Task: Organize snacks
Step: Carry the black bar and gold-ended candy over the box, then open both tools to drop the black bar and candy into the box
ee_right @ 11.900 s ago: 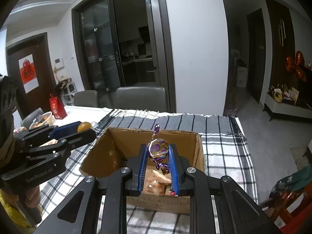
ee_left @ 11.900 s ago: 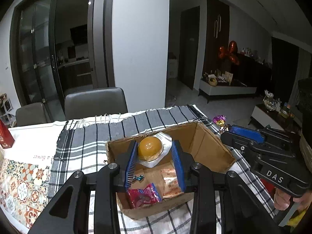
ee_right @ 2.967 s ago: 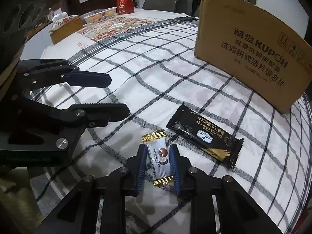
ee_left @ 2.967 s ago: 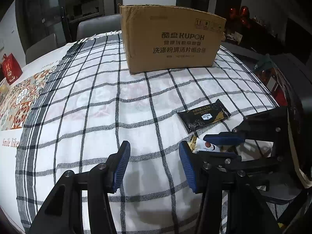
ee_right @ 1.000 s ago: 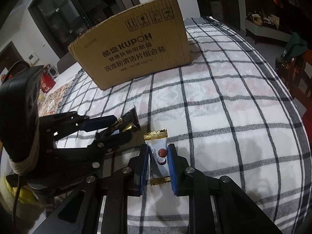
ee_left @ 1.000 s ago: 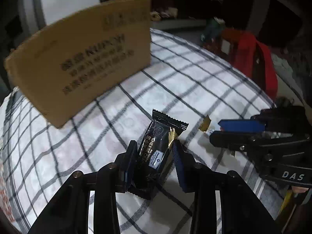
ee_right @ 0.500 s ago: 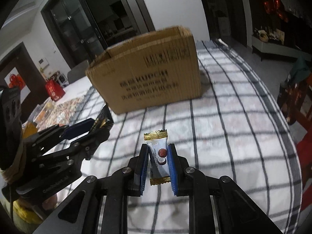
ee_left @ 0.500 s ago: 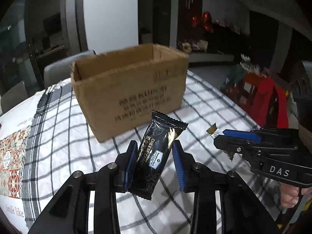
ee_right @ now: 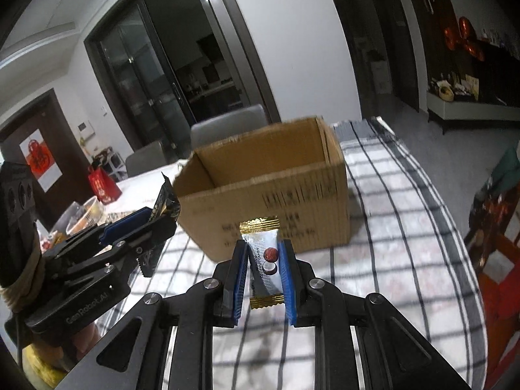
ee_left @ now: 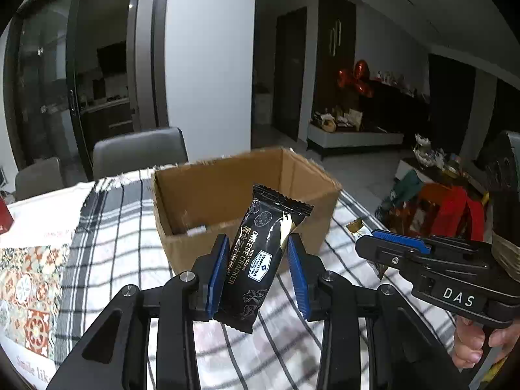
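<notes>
My left gripper (ee_left: 256,271) is shut on a black cheese cracker packet (ee_left: 260,260) and holds it upright, raised above the table in front of the open cardboard box (ee_left: 208,201). My right gripper (ee_right: 263,271) is shut on a small white candy with gold ends (ee_right: 262,260), also raised, in front of the box (ee_right: 292,201). In the left wrist view the right gripper (ee_left: 390,247) shows at the right; in the right wrist view the left gripper (ee_right: 143,224) shows at the left with the packet tip (ee_right: 165,201). The box's inside is mostly hidden.
The table carries a black-and-white checked cloth (ee_left: 107,227) and a patterned runner (ee_left: 26,292) at the left. Grey chairs (ee_left: 139,152) stand behind the table. A red bag (ee_right: 102,185) and bowls (ee_right: 87,211) sit at the far left.
Both grippers have lifted their snacks off the cloth and risen towards the box; its open top now shows from above its front wall.
</notes>
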